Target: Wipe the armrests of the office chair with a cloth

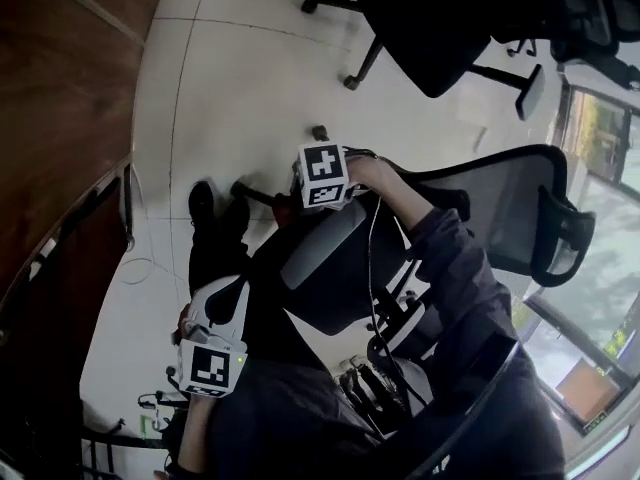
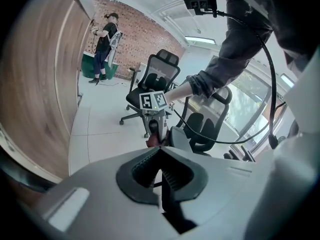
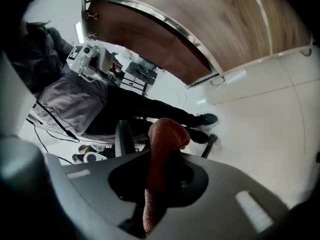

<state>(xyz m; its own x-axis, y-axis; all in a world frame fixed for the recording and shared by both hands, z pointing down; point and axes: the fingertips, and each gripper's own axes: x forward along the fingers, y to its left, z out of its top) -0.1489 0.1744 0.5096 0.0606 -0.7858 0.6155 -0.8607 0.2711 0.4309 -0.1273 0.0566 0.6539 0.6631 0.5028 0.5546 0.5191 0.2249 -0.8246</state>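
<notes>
one cloth (image 3: 167, 134) pinched in right tongs (image 3: 159, 181).

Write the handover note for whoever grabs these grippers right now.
Right gripper: shut on the reddish-brown cloth, whose end sticks out past the jaws. It sits at the far end of the grey armrest pad of the office chair. I cannot tell whether the cloth touches the pad.
Left gripper: shut, empty, held low, apart from the armrest.
Done: cloth is gripped and at the armrest.
Left: wipe along this pad, then the other armrest. Nothing shows how much is already wiped.
</notes>
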